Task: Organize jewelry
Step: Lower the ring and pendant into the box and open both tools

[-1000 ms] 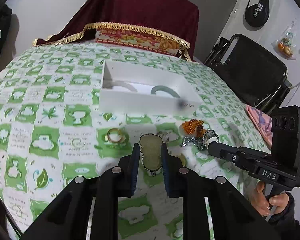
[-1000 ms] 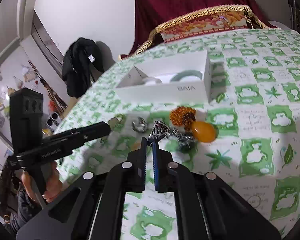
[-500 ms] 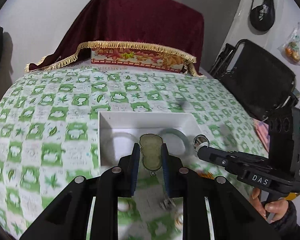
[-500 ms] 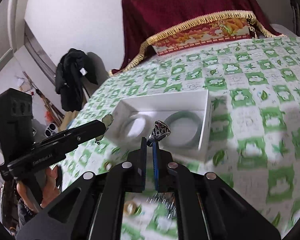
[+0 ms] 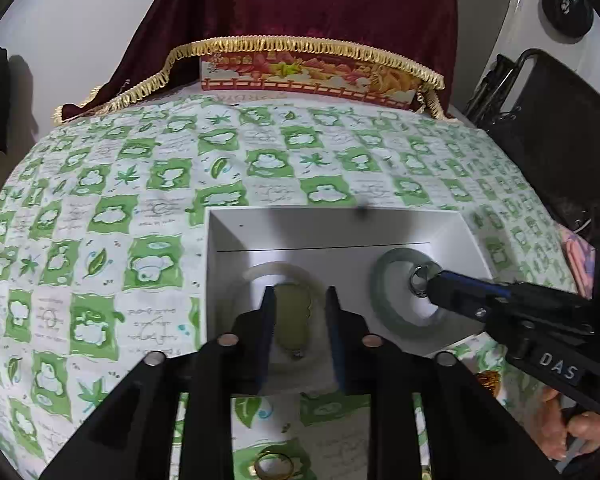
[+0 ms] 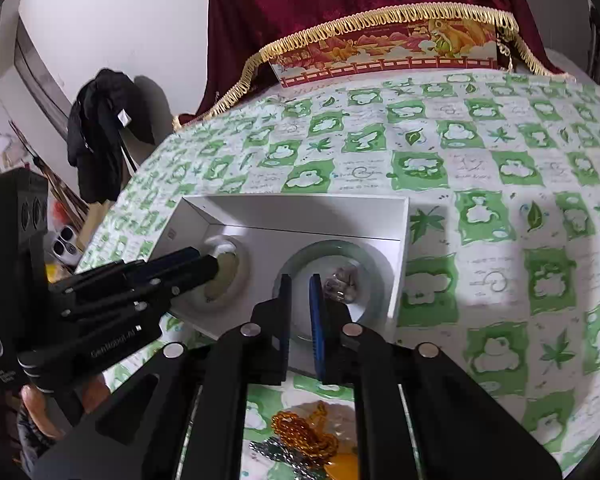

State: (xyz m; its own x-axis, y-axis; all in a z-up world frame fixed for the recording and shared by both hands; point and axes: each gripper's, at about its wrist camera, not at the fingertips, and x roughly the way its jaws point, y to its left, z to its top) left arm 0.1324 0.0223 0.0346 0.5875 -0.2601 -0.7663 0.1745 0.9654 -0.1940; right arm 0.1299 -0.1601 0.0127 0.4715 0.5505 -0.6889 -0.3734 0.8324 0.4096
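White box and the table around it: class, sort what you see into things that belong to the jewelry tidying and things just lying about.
Job:
white cardboard box
pale white bangle
green jade bangle
yellowish oval pendant
silver ring
gold ring
amber bead string

Lying about:
dark red fringed cloth
black jacket

white box (image 5: 220, 264): open, shallow, on the green-checked cloth
pale bangle (image 5: 256, 276): flat, left half of the box
green pendant (image 5: 292, 312): inside the pale bangle
green jade bangle (image 6: 296, 258): flat, right half
silver ring (image 6: 342, 282): lying within the jade bangle
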